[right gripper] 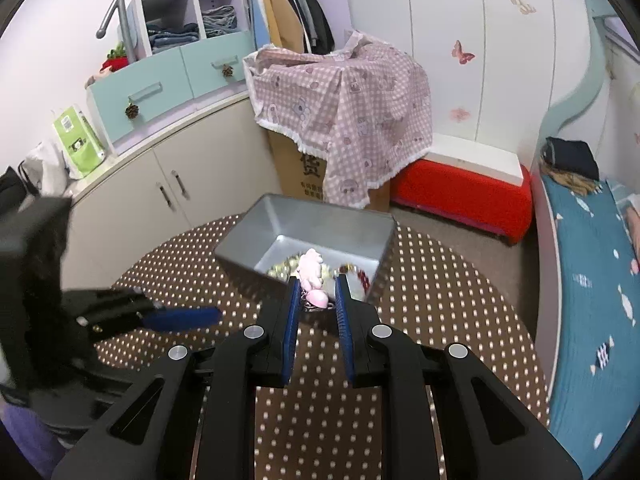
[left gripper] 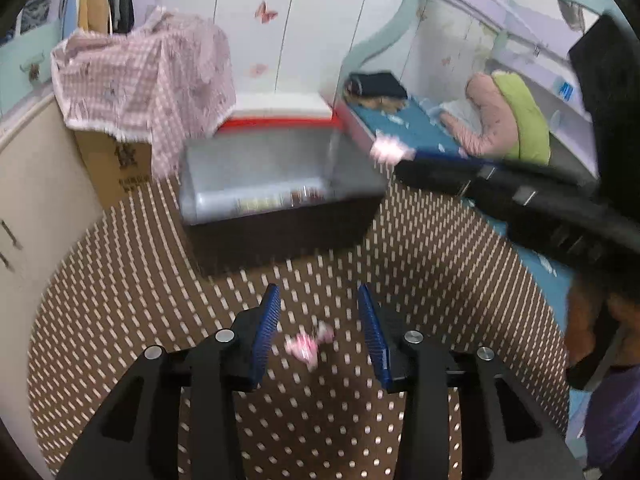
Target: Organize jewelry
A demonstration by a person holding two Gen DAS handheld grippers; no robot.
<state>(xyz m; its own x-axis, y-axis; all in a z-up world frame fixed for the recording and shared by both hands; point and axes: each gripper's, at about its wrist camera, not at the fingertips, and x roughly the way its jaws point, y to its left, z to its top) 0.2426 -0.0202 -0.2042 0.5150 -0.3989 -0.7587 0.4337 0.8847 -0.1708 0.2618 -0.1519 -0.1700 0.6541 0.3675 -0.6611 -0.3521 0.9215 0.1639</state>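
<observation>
Several pieces already lie in the grey tray point(right gripper: 280, 220). The right hand-held gripper point(right gripper: 318, 294) pinches a pink charm point(right gripper: 314, 276) at the tray's near edge; the left hand-held gripper point(left gripper: 318, 316) stands spread over a pink piece point(left gripper: 306, 346) on the worktop point(left gripper: 120, 280), not yet tidied away.

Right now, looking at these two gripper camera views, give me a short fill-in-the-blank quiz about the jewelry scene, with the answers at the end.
1. The right gripper is shut on a charm coloured ____.
2. The grey bin stands on a round table whose brown top is covered in white ____.
3. The small pink trinket lies on the table between the open left gripper's two ____ pads.
4. The cardboard box behind the bin is draped with a ____ cloth.

Answers: pink; dots; blue; checked
</observation>
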